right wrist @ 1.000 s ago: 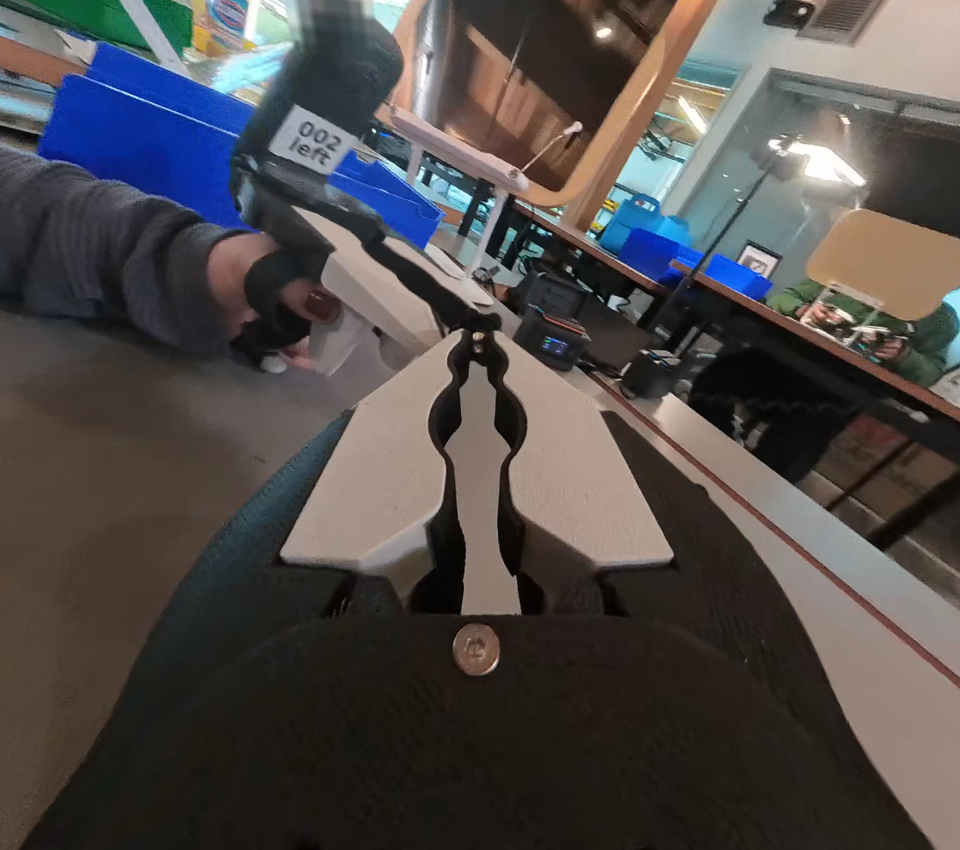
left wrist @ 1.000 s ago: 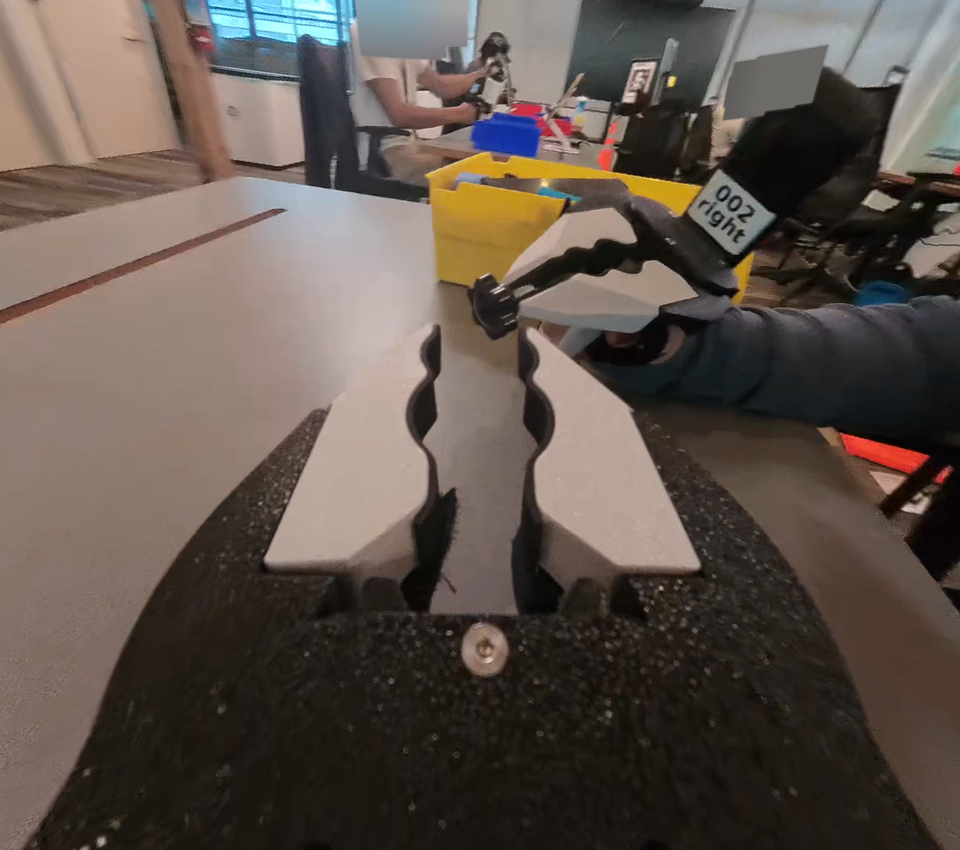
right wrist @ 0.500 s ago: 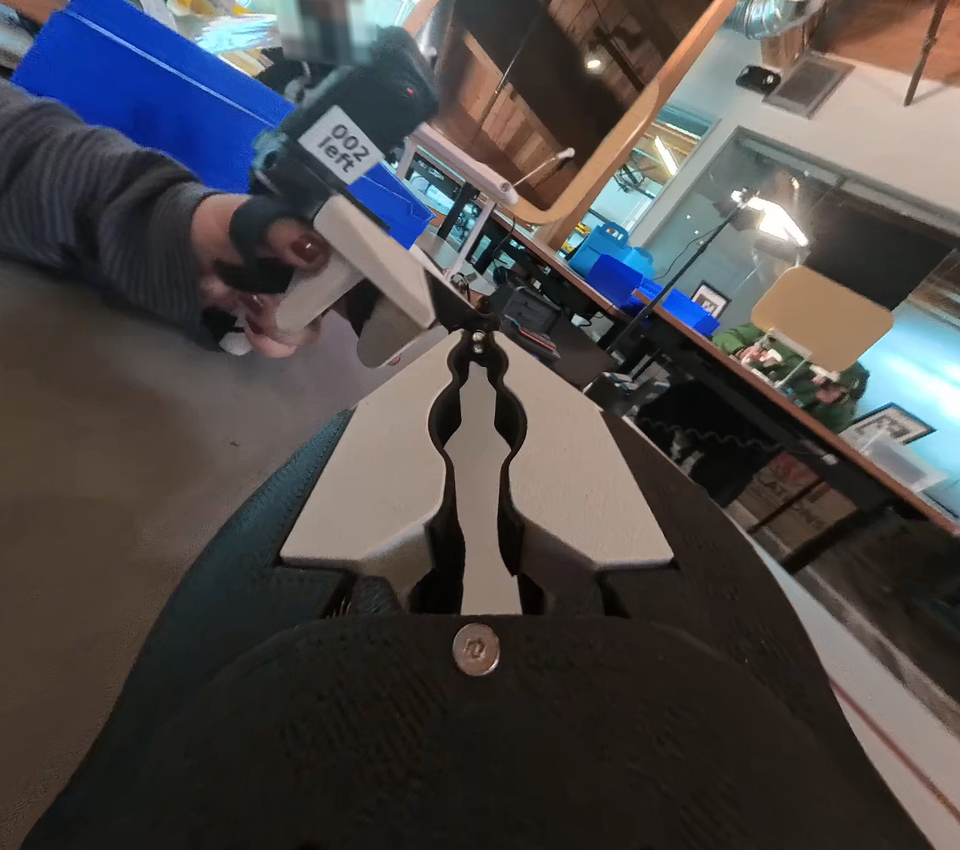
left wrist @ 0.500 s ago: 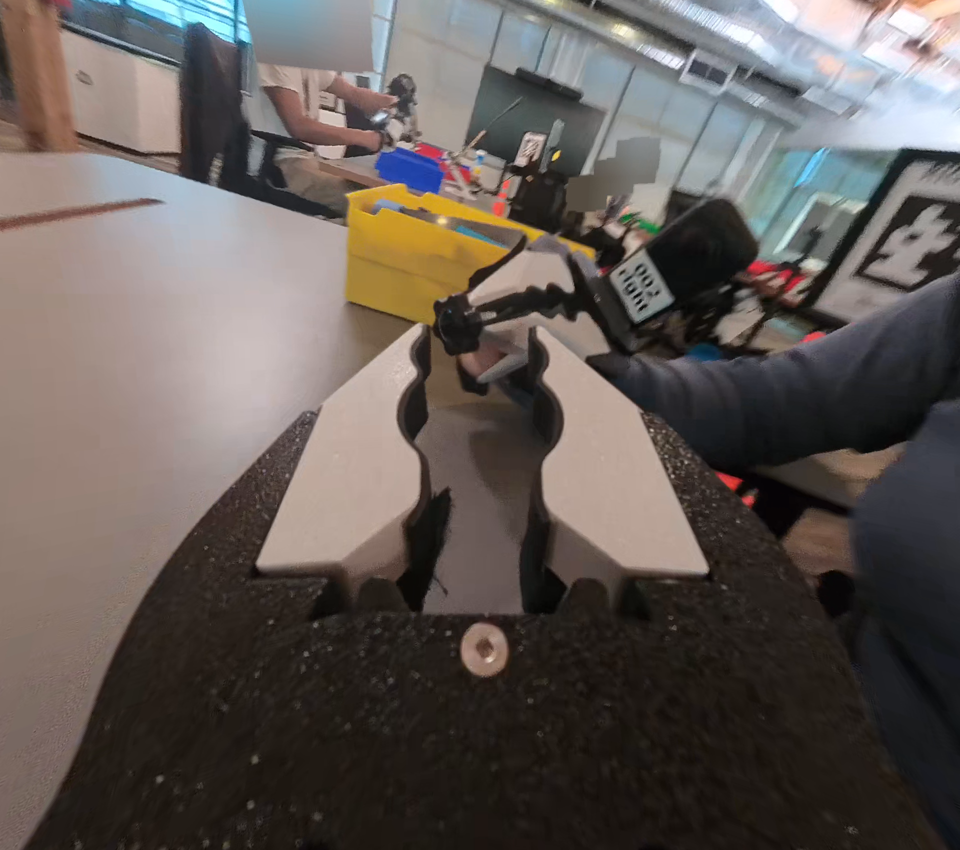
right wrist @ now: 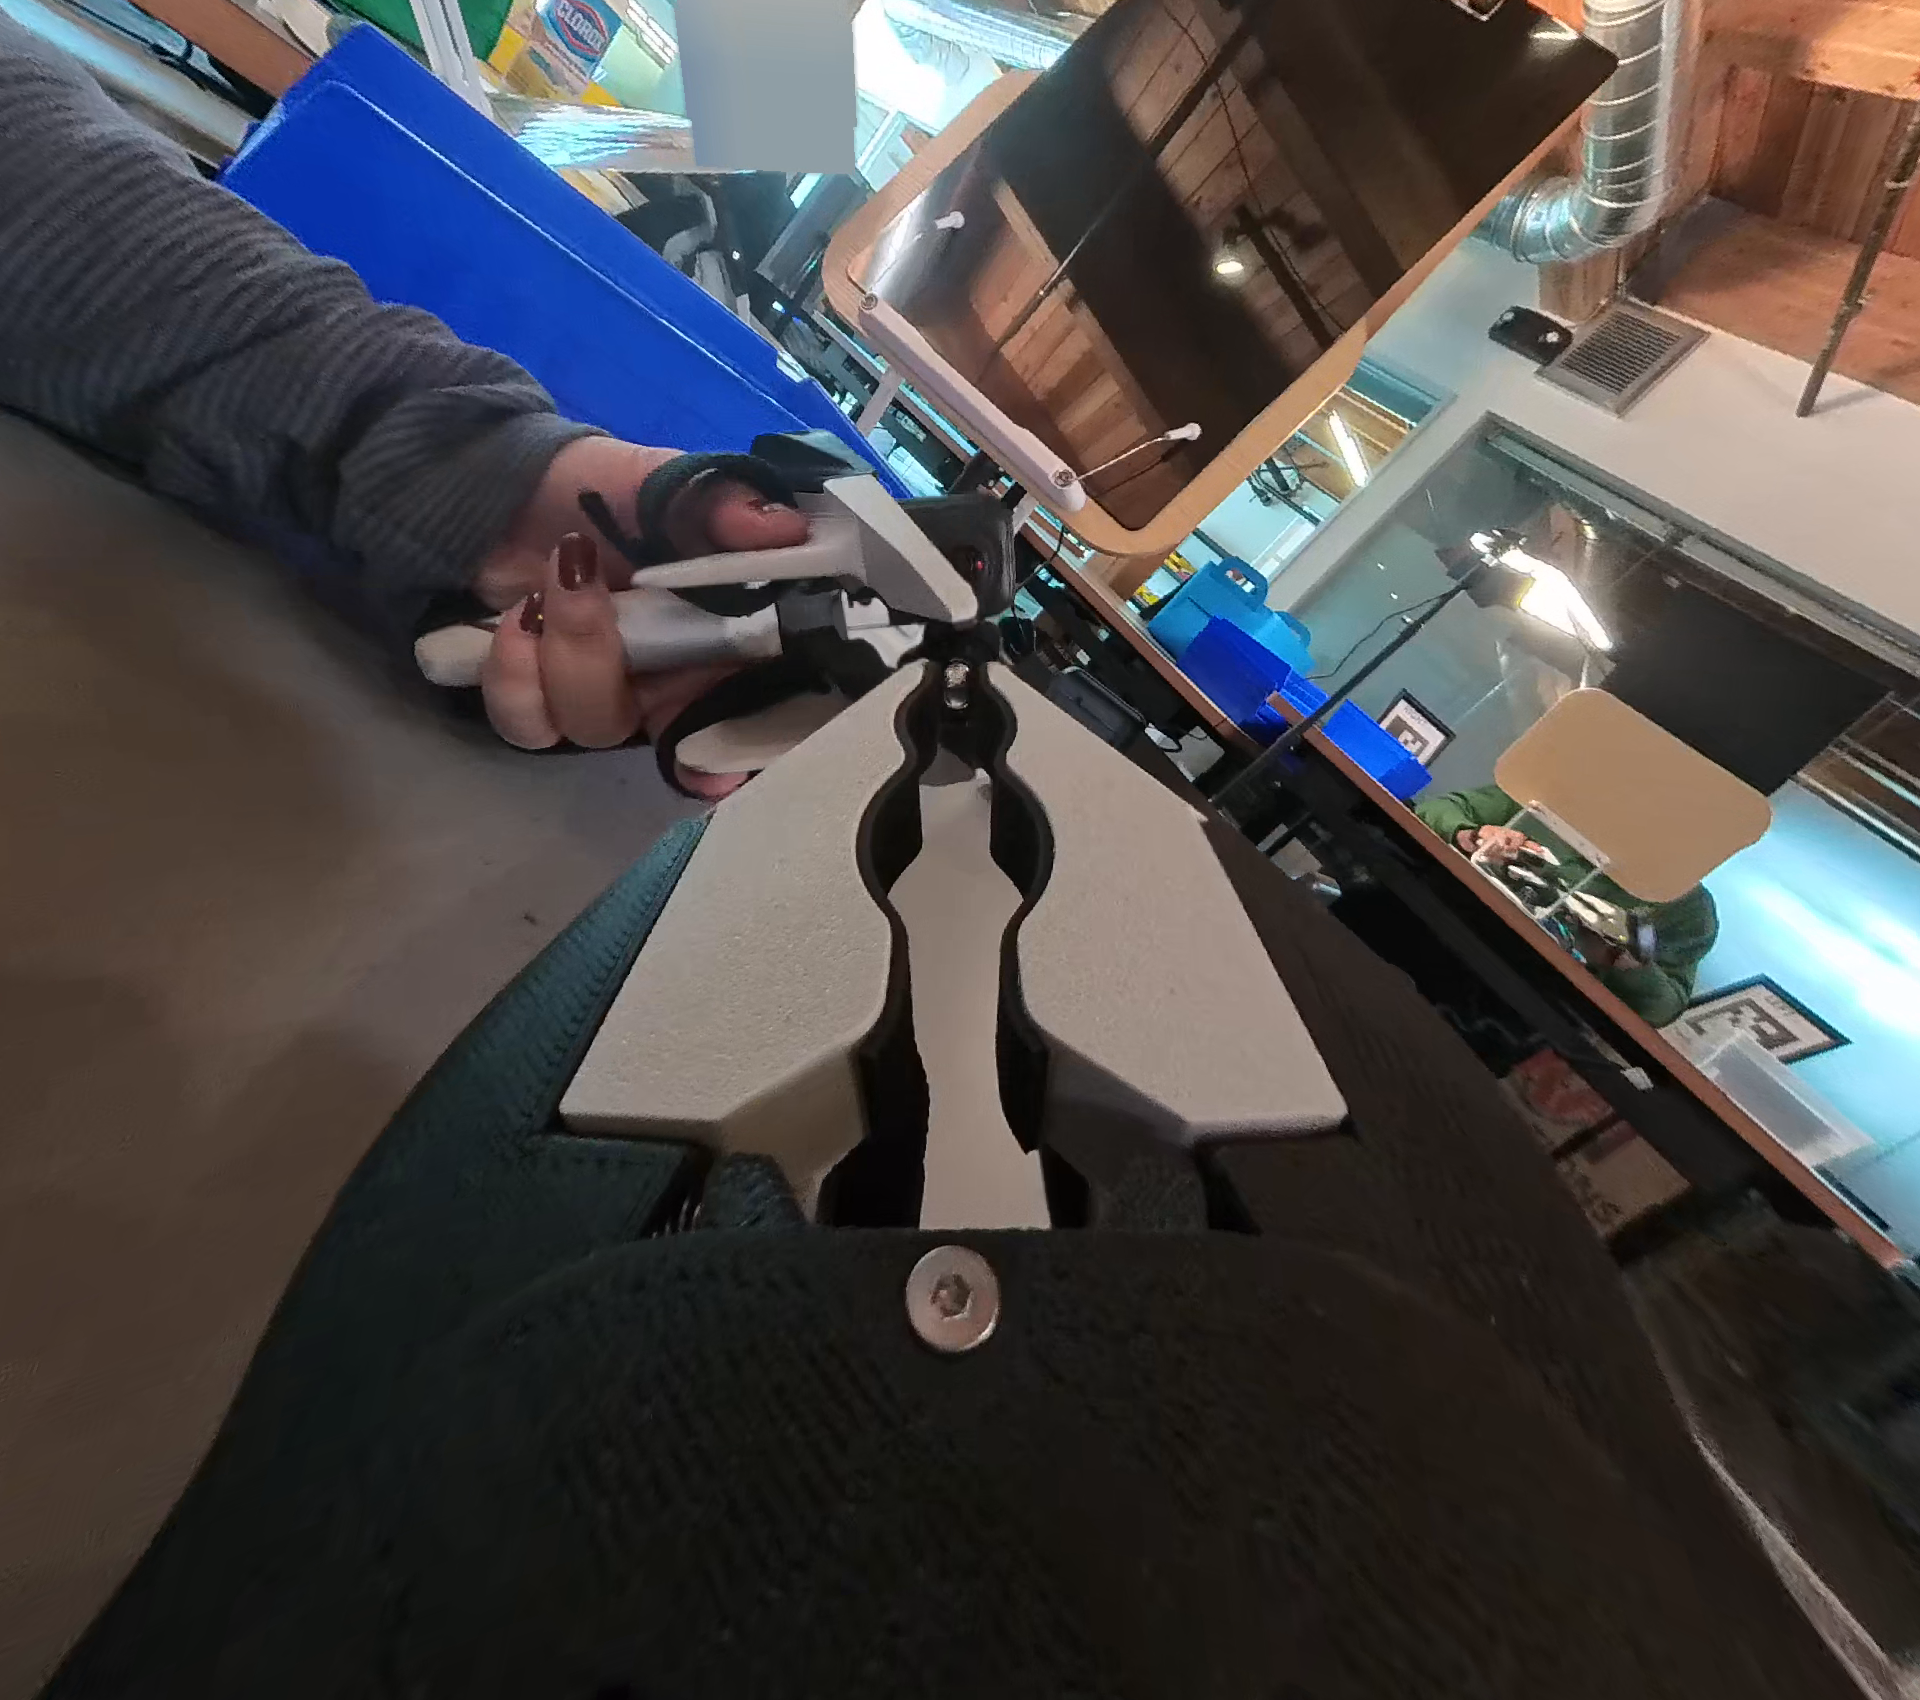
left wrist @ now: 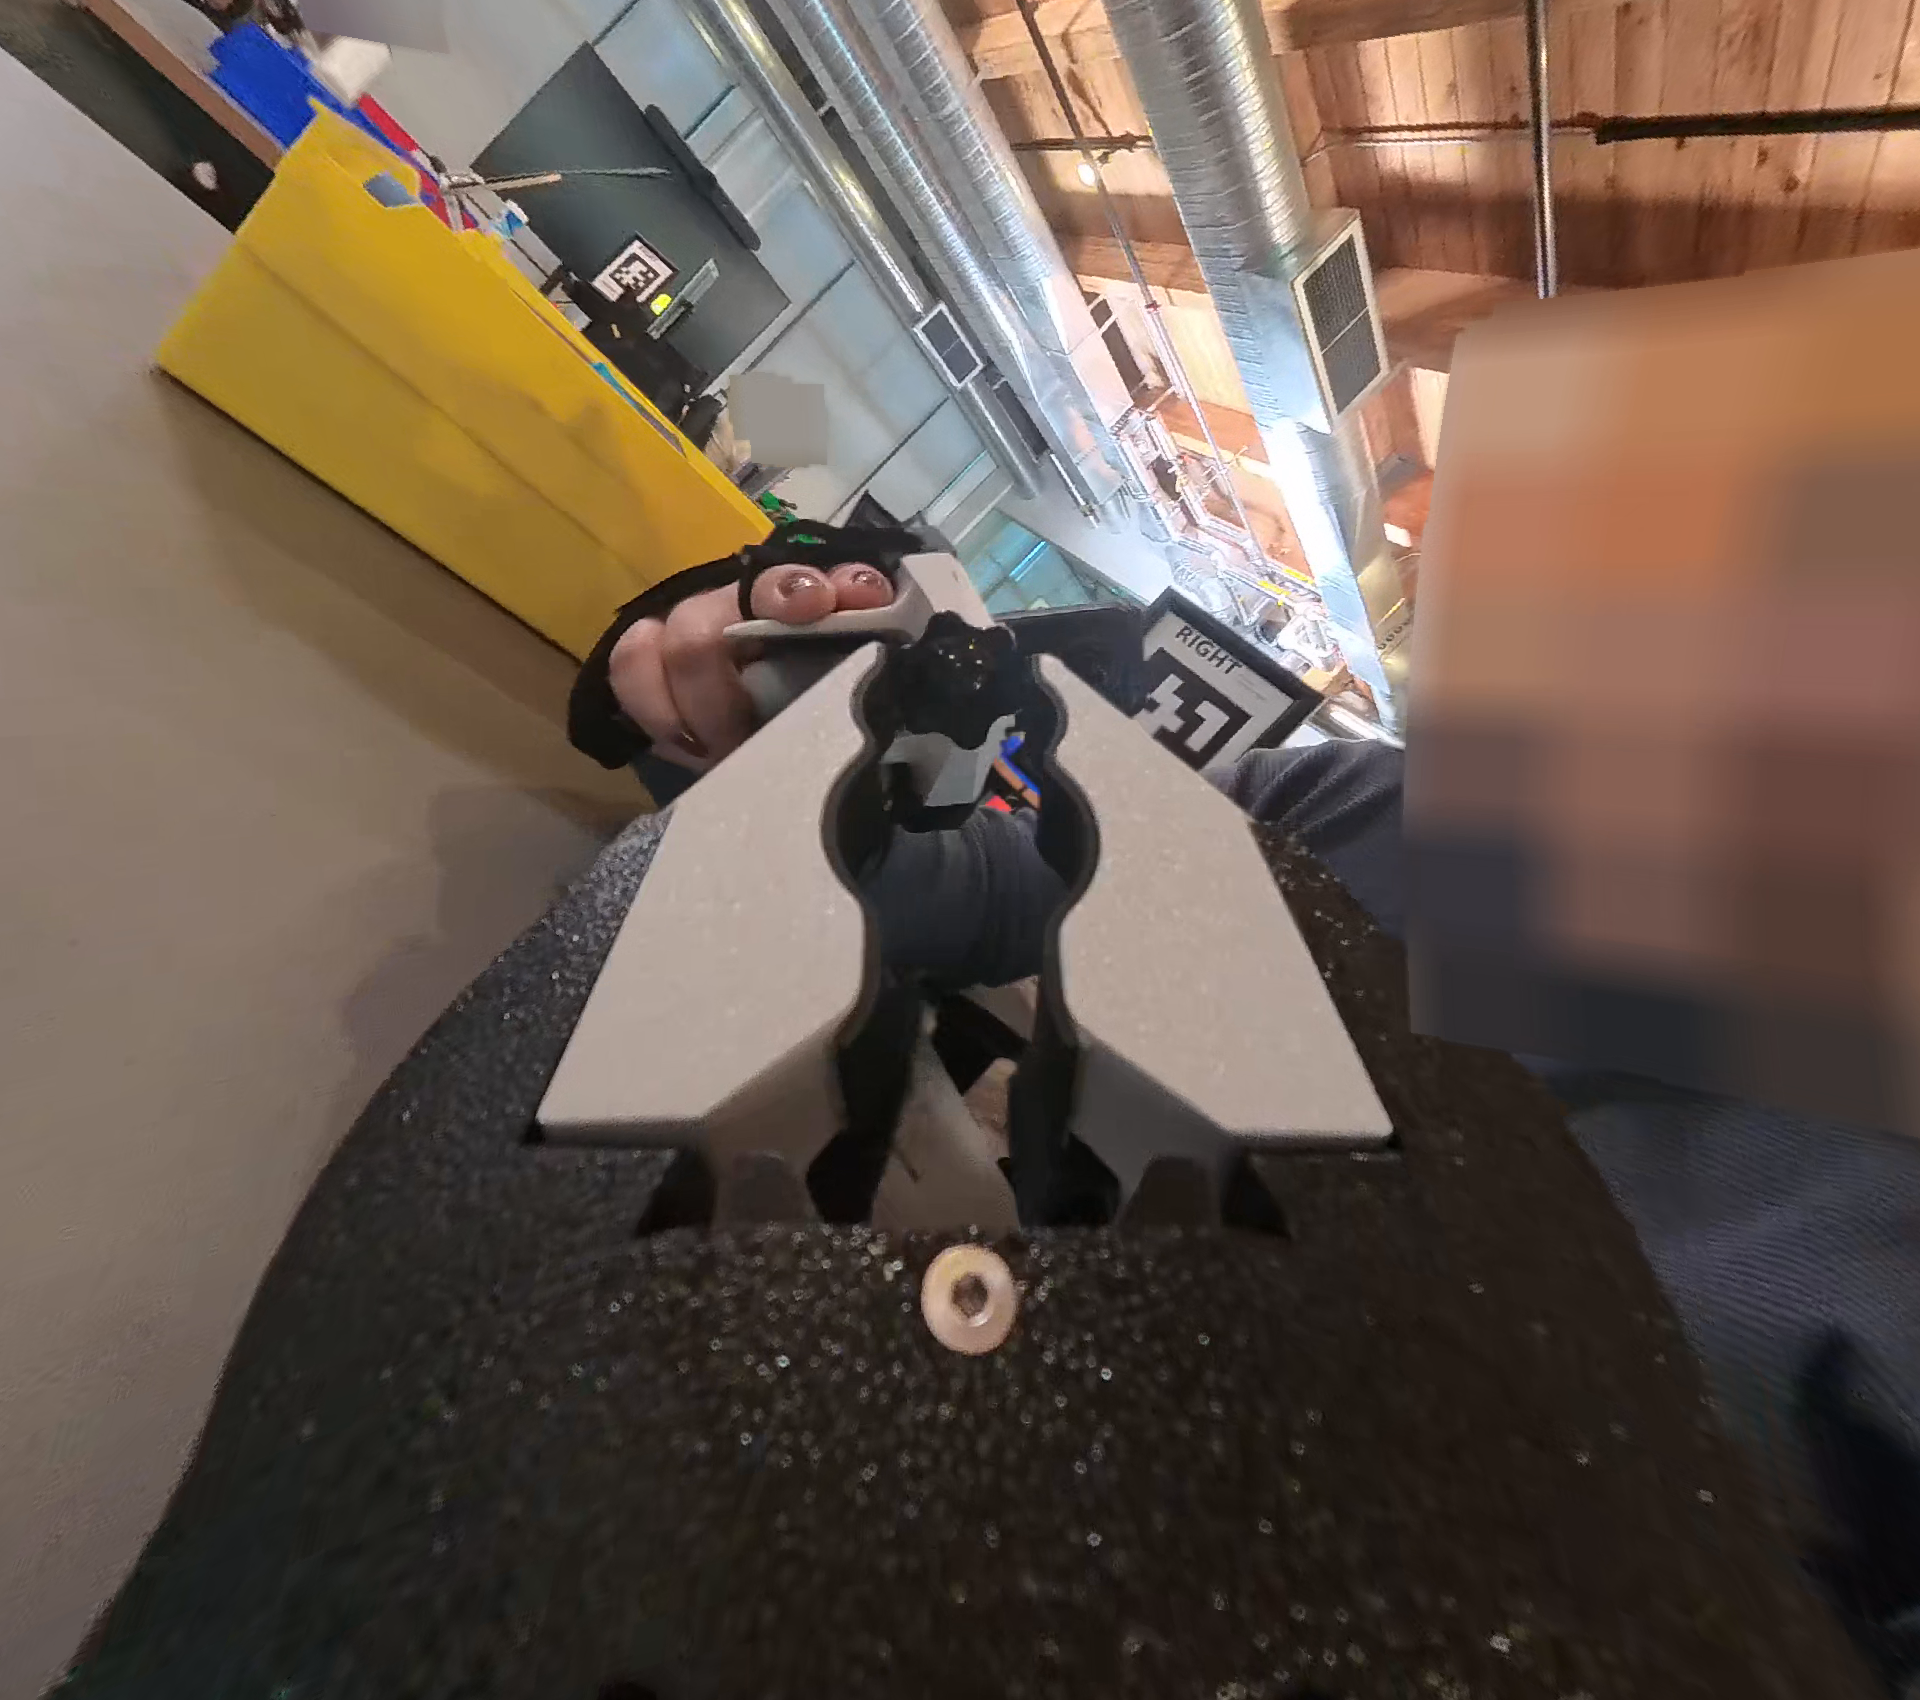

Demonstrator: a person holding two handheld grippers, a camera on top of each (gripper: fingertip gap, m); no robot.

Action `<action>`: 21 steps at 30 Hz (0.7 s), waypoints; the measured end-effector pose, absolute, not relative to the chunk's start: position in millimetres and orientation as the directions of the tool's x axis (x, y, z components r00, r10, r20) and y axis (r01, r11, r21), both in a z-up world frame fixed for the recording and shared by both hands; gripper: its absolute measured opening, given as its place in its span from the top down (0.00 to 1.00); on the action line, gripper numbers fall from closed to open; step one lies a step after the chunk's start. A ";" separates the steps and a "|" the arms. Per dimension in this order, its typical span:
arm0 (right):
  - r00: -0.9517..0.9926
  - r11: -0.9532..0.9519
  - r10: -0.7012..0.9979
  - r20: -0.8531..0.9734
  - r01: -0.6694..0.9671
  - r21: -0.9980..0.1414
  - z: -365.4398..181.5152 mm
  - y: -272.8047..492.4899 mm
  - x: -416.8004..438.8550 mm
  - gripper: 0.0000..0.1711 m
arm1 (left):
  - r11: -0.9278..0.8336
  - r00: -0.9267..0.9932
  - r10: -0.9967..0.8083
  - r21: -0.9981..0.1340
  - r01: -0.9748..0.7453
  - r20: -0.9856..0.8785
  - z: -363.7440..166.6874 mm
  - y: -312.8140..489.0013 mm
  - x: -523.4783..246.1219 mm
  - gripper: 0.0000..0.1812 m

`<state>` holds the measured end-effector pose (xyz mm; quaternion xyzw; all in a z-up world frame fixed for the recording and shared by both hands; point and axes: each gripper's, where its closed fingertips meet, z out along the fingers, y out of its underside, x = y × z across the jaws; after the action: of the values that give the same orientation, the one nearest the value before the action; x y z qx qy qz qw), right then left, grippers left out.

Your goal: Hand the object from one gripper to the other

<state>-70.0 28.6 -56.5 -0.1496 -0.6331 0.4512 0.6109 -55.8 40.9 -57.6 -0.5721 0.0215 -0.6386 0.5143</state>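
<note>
- While both tips meet mid-frame, black knob [left wrist: 948, 682] sits betw. L gripper [left wrist: 951, 674] tips, jaws apart, not clamped.
- R gripper [right wrist: 957, 682] jaws nearly closed, pinching knob [right wrist: 957, 682] at the tips.
- Yellow bin [left wrist: 416, 393] upper left.

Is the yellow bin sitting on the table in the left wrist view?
Yes, the yellow bin rests directly on the tan table, beyond the person's hand.
</note>
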 end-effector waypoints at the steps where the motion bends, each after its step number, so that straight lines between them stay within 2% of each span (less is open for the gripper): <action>1: -0.213 0.531 0.753 0.623 -0.361 -0.766 -56.3 28.9 -70.4 0.98 | -0.451 0.208 -0.687 -0.634 0.628 0.696 -57.3 41.4 -56.4 0.88; 2: -0.227 0.511 0.764 0.603 -0.358 -0.782 -56.7 28.9 -70.7 0.96 | -0.426 0.237 -0.694 -0.653 0.626 0.680 -56.4 41.9 -58.1 0.88; 4: -0.259 0.475 0.782 0.566 -0.339 -0.812 -59.0 29.7 -72.3 0.81 | -0.378 0.314 -0.693 -0.697 0.609 0.649 -56.7 43.3 -63.0 0.88; 6: -0.277 0.464 0.789 0.549 -0.317 -0.827 -62.0 30.0 -74.3 0.71 | -0.323 0.410 -0.691 -0.761 0.562 0.596 -59.1 43.9 -66.0 0.88; 7: -0.273 0.475 0.784 0.558 -0.315 -0.822 -62.6 29.6 -74.6 0.69 | -0.308 0.457 -0.684 -0.794 0.524 0.568 -62.0 44.5 -65.7 0.89; 10: -0.219 0.558 0.740 0.635 -0.328 -0.763 -64.3 27.6 -74.8 0.73 | -0.338 0.506 -0.679 -0.839 0.427 0.531 -72.5 42.8 -57.2 0.89; 16: -0.149 0.669 0.661 0.735 -0.325 -0.668 -68.3 25.5 -76.4 0.84 | -0.421 0.377 -0.683 -0.759 0.497 0.626 -71.7 40.9 -50.3 0.88; 18: -0.163 0.648 0.678 0.717 -0.327 -0.687 -67.2 26.1 -76.5 0.87 | -0.434 0.356 -0.678 -0.742 0.511 0.642 -70.6 40.8 -49.9 0.88; 21: -0.230 0.541 0.758 0.610 -0.298 -0.786 -65.8 28.9 -79.3 0.87 | -0.424 0.353 -0.674 -0.731 0.536 0.649 -69.2 42.4 -52.7 0.88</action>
<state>-79.3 28.9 -65.8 -0.1781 -0.6463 0.4445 0.5942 -52.7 42.4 -69.2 -0.6255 0.0553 -0.5662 0.5340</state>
